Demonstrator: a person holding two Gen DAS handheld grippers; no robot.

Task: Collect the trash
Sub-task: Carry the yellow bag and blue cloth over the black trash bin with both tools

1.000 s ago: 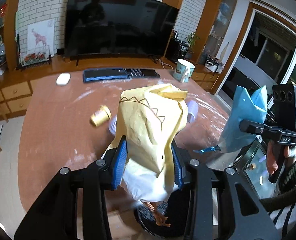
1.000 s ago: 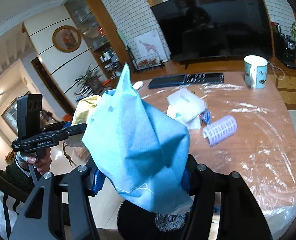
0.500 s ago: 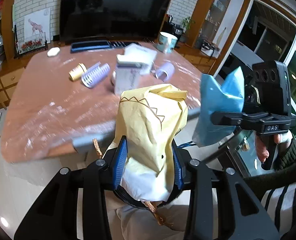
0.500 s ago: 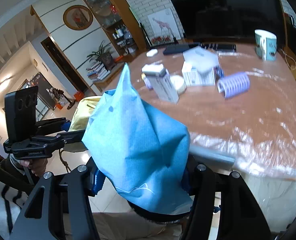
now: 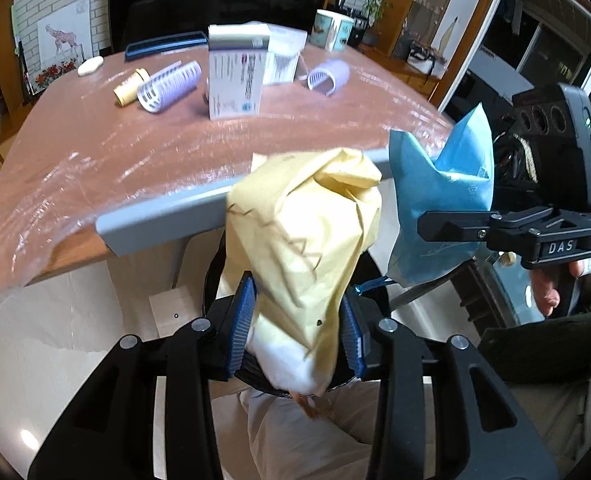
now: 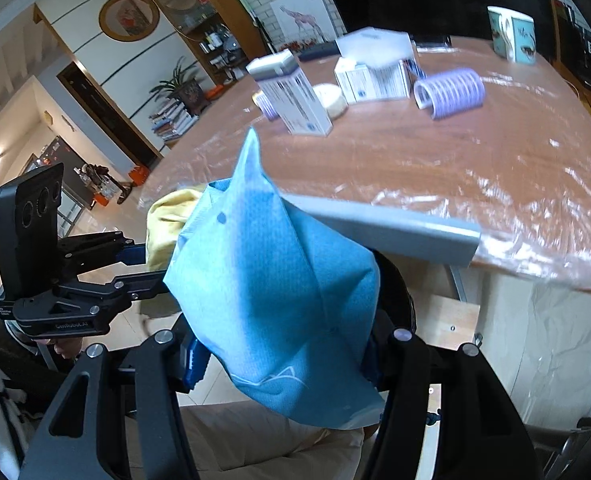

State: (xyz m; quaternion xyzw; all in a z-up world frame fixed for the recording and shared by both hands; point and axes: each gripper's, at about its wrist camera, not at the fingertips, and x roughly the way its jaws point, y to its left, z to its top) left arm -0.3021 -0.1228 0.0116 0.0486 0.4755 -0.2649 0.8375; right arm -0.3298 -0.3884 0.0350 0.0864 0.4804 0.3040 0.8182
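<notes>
Left wrist view: left gripper [image 5: 297, 334] clamped on yellow paper [image 5: 303, 240], right gripper [image 6: 283, 354] clamped on blue paper [image 6: 273, 280], both beyond desk [image 5: 95, 152] near edge, over black bin [image 5: 211, 280]. Risk: offset release, paper landing outside rim.

The left gripper [image 5: 298, 332] is clamped on a crumpled yellow paper bag [image 5: 307, 236], its blue pads pressing both sides, just off the near edge of the table [image 5: 155, 216]. The right gripper [image 6: 281, 354] is closed on a blue paper bag [image 6: 271, 280], beside the left one off that same edge, held by a hand [image 5: 547, 292].
</notes>
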